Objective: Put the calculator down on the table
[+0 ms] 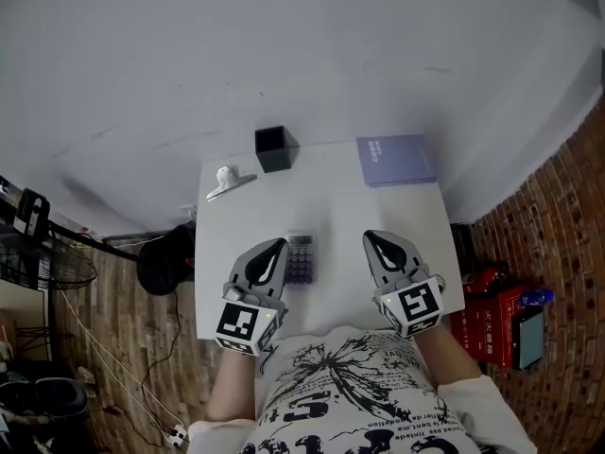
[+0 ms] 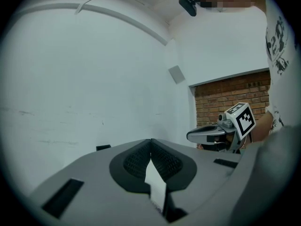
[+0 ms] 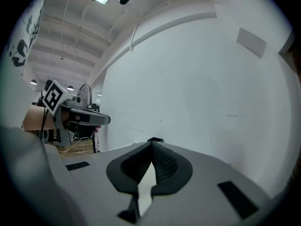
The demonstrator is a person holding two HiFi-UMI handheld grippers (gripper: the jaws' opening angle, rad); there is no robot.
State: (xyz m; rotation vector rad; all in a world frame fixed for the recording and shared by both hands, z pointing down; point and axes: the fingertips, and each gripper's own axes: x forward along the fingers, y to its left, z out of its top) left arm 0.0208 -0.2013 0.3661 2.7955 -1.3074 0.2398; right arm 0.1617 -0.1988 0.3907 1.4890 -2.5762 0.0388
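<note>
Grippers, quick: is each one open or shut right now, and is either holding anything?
Left gripper: closed, tips together, holding nothing.
Right gripper: closed, tips together, holding nothing.
The calculator lies on the table.

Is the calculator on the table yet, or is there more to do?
It looks done: the calculator lies flat on the table, next to the left claw. Nothing is in hand, since the left claw and the right claw are both shut and empty. Nothing seems left to do.
</note>
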